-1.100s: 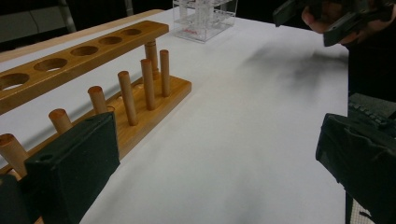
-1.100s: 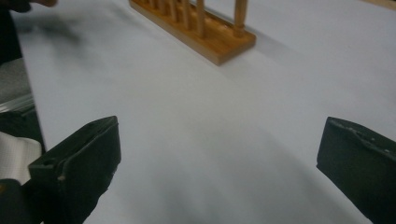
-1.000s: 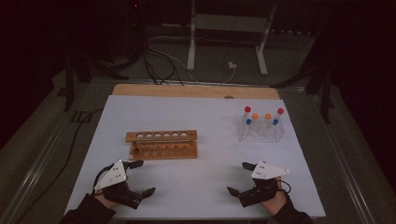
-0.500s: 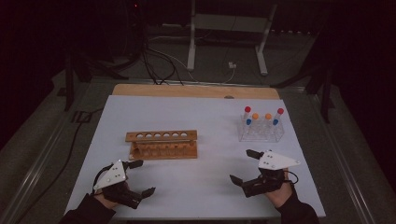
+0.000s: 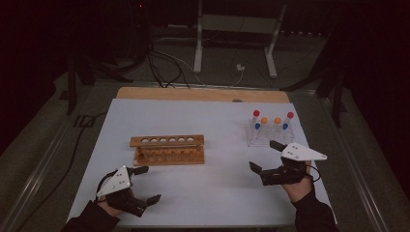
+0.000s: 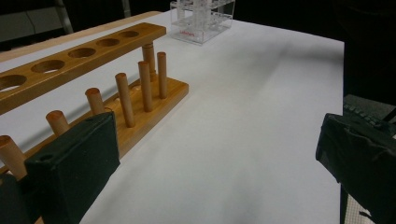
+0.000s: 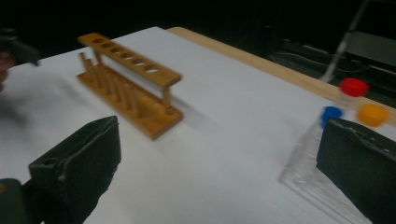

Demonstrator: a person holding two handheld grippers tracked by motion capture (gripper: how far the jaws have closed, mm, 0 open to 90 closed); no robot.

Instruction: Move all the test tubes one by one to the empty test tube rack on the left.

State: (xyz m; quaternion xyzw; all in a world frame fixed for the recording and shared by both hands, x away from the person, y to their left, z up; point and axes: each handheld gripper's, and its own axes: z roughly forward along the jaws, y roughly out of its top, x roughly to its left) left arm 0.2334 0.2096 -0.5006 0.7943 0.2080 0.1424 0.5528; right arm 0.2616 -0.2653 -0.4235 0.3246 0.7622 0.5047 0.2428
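- Dark room all round, with a white-topped table [image 5: 212, 121] lit in the middle and a strip of bare wood along its far edge at 12 o'clock; cables and a metal stand's legs on the floor behind
- wooden test tube rack [image 5: 168, 149] sits just left of centre, holes up top look vacant, pegs along the base
- clear plastic rack [image 5: 269, 136] over at about 2 o'clock, well apart from the wooden one, holding tubes with red, blue and orange caps
- left gripper [image 5: 144, 184] is down at 7 o'clock, jaws spread wide with nothing between them; in the left gripper view the wooden rack is right by its left jaw, can't tell if it's touching
- right gripper [image 5: 267, 155] at about 4 o'clock, just in front of the clear rack, jaws also wide apart and holding nothing; its own view is a bit blurry
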